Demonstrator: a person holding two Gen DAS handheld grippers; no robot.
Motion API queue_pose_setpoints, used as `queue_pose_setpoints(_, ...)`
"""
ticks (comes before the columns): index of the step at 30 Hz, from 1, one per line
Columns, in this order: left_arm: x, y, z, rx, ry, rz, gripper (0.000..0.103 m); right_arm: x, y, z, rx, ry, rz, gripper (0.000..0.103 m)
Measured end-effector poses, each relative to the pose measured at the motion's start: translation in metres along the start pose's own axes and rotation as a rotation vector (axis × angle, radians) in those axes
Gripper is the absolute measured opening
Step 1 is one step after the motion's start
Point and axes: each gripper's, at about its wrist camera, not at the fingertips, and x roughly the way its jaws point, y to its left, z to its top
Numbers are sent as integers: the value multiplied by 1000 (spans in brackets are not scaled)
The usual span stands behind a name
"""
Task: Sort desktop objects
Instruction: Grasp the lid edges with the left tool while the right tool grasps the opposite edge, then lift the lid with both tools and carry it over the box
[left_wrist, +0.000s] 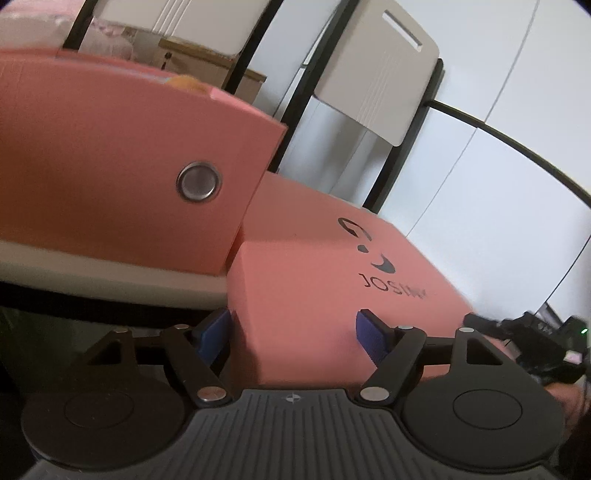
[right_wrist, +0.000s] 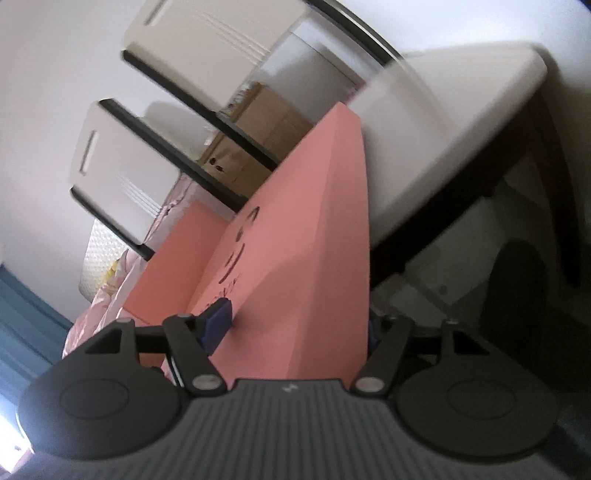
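Observation:
A pink box lid (left_wrist: 314, 266) with a black logo is held off the table, tilted. My left gripper (left_wrist: 295, 332) is shut on its near corner, blue pads on both sides. My right gripper (right_wrist: 299, 325) is shut on the other end of the same lid (right_wrist: 295, 266); its right pad is mostly hidden behind the lid's edge. The right gripper (left_wrist: 532, 343) shows in the left wrist view at the lid's far right. The pink box base (left_wrist: 122, 166), with a round metal button (left_wrist: 198, 181), stands on the white table (left_wrist: 110, 273) to the left; something orange (left_wrist: 186, 83) peeks over its rim.
White chairs with black frames (left_wrist: 380, 81) stand behind the table. Cardboard boxes (right_wrist: 255, 136) sit beyond the chairs. The table's edge and dark leg (right_wrist: 461, 192) are on the right in the right wrist view. Pink crumpled wrapping (right_wrist: 107, 295) lies at the left.

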Motion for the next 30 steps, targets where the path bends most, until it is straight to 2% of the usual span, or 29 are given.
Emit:
queue_pose_setpoints(2, 2, 8, -1, -38, 8, -4, 86, 4, -6, 0, 20, 6, 4, 73)
queue_pose_setpoints(9, 17, 23, -1, -150, 59, -102, 87, 15, -15, 4, 34, -9, 46, 79)
queue_pose_setpoints(12, 16, 15, 0, -120, 44, -87, 87, 15, -11, 4, 7, -2, 49, 69)
queue_pose_setpoints(15, 11, 13, 4, -125, 21, -93, 86, 10, -4, 4, -25, -26, 51, 67)
queue_pose_setpoints(20, -6, 4, 17, -122, -45, -127, 87, -6, 15, 8, -75, -91, 87, 65)
queue_pose_setpoints(24, -17, -1, 28, -144, -57, -164, 87, -19, 34, 15, -111, -133, 96, 65)
queue_pose_setpoints(30, -35, -17, 38, -110, -99, -194, 87, -40, 53, 21, -141, -185, 115, 65)
